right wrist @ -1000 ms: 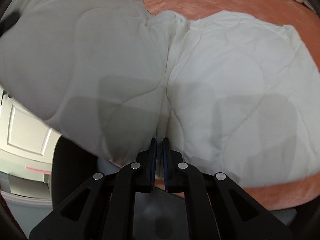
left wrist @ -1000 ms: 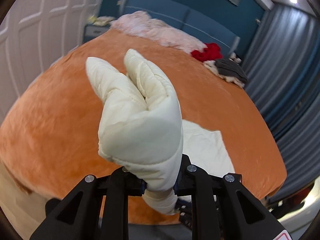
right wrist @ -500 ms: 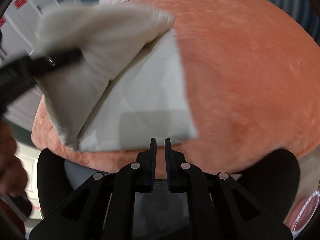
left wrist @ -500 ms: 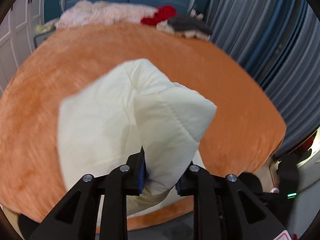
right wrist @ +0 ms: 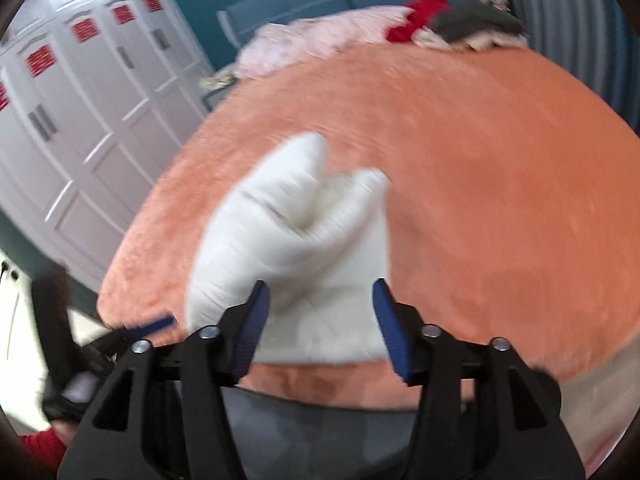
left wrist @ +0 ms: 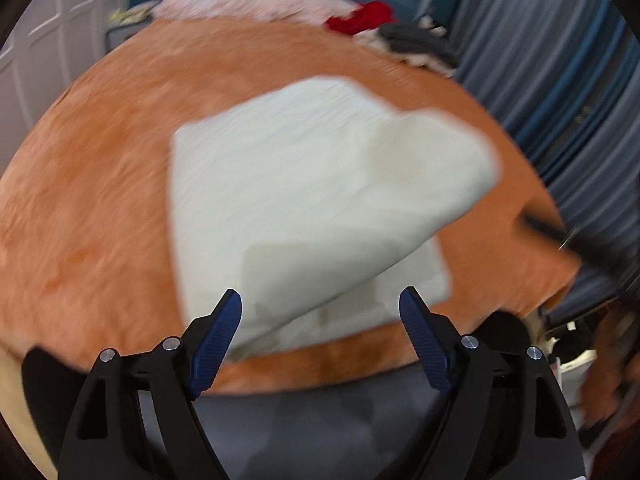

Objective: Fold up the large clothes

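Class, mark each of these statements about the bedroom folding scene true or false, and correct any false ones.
1. The cream padded garment lies on an orange bedspread. True.
2. The left gripper is clamped on the garment. False: its jaws stand apart, having just been opening, and press on nothing.
3. A red garment lies near the far end of the bed. True.
4. The right gripper is shut. False: its jaws have just been opening and stand apart.
5. The curtains are bright yellow. False: they are grey-blue.
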`<control>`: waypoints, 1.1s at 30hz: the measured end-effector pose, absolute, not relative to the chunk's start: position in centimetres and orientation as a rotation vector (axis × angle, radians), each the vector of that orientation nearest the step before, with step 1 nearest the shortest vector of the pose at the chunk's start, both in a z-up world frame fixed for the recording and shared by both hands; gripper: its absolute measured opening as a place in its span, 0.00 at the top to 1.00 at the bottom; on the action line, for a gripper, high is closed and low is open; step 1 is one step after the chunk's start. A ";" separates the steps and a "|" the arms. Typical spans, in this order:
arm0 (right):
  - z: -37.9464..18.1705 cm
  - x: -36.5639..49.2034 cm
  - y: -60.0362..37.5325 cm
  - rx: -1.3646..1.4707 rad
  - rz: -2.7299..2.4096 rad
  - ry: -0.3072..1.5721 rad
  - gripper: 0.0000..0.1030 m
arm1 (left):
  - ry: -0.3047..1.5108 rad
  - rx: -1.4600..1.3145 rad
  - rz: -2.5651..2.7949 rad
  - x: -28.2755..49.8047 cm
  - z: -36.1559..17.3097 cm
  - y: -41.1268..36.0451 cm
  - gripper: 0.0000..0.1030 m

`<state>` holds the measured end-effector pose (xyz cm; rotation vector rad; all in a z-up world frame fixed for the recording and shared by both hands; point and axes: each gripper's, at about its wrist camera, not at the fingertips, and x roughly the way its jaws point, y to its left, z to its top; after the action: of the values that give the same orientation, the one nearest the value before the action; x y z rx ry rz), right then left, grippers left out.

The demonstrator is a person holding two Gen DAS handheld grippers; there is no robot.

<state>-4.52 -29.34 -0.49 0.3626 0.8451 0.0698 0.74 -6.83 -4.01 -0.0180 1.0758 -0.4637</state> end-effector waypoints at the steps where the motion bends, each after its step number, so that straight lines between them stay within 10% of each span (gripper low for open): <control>1: 0.1 -3.5 -28.9 0.352 0.085 0.834 0.47 | 1.106 -0.016 -0.423 0.7 -5.2 -5.9 0.24; 9: -1.2 2.7 -27.9 0.412 0.117 0.919 0.49 | 1.135 0.027 -0.340 1.1 -9.5 -5.2 0.24; 12: -2.3 2.8 -27.3 0.425 0.139 0.962 0.79 | 1.142 0.030 -0.300 1.9 -10.2 -4.6 0.37; 15: -2.6 1.0 -28.1 0.460 0.162 0.947 0.86 | 1.167 -0.018 -0.311 2.8 -10.2 -3.4 0.52; 33: -13.2 -1.4 -25.9 0.235 -0.079 1.119 0.86 | 1.192 0.202 -0.275 2.2 -10.5 -6.6 0.63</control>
<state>-1.44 -25.89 -13.25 0.2349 1.1188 -0.0790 2.21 -6.63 -10.47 0.2020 1.1918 -0.2748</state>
